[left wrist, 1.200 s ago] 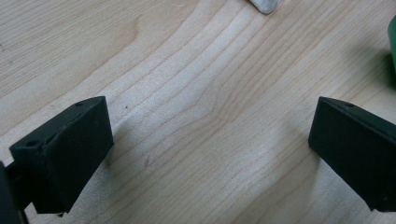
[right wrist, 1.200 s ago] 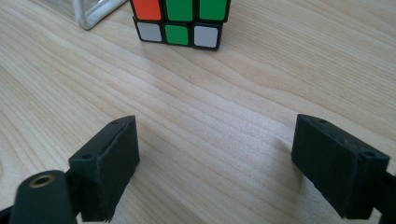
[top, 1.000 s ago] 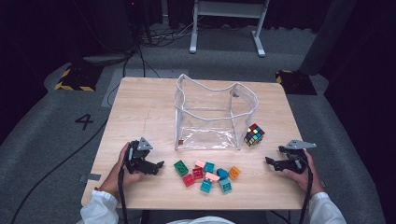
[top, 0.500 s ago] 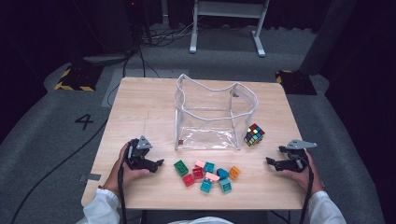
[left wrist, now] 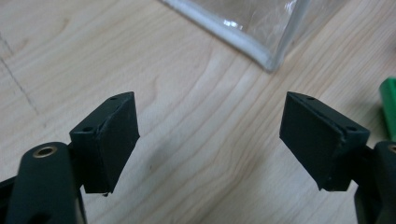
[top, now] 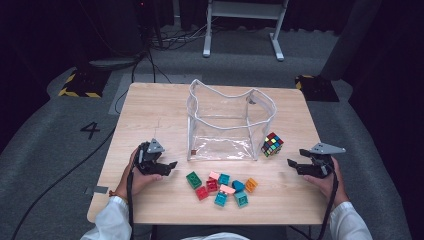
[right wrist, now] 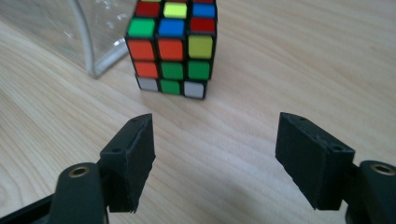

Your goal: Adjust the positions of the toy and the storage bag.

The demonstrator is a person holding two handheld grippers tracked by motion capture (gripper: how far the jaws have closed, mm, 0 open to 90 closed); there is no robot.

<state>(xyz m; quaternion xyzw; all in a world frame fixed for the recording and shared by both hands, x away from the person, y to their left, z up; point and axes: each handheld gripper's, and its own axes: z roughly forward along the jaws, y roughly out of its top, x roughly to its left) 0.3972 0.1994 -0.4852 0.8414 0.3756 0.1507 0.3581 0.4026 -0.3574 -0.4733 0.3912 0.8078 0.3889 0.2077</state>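
Left jaws: wide apart in the left gripper view, holding nothing, with bare wood between the two pads.
Left gripper (top: pixel 169 166): held low over the table (top: pixel 150 120) near its left edge, toward the near side; its jaws point right, toward the green brick (top: pixel 193 179), which shows as a green sliver (left wrist: pixel 387 100) at the right edge of its own view.
Right jaws: also wide apart, clamped on nothing, touching nothing.
Right gripper (top: pixel 292 165): near the table's right edge, jaws pointing left; in its own view (right wrist: pixel 212 158) the puzzle cube (right wrist: pixel 171 46) stands just ahead of the gap, apart from both pads.
Puzzle cube: rests on the wood toward the right edge (top: pixel 272 144), just beside the front right corner of the clear bag (touching or not, I cannot tell).
Clear bag (top: pixel 227 125): a see-through, white-trimmed bag standing open at the table's middle, top rim sagging; a small dark square shows at its front left bottom corner, and whether that lies inside I cannot tell.
Bag corners: one bottom corner (left wrist: pixel 271 60) shows ahead of the left jaws, another (right wrist: pixel 95 65) just left of the cube.
Toy bricks (top: pixel 222 185): a loose cluster of green, red, pink, teal and orange pieces on the wood between the bag and the near edge, between the two grippers.
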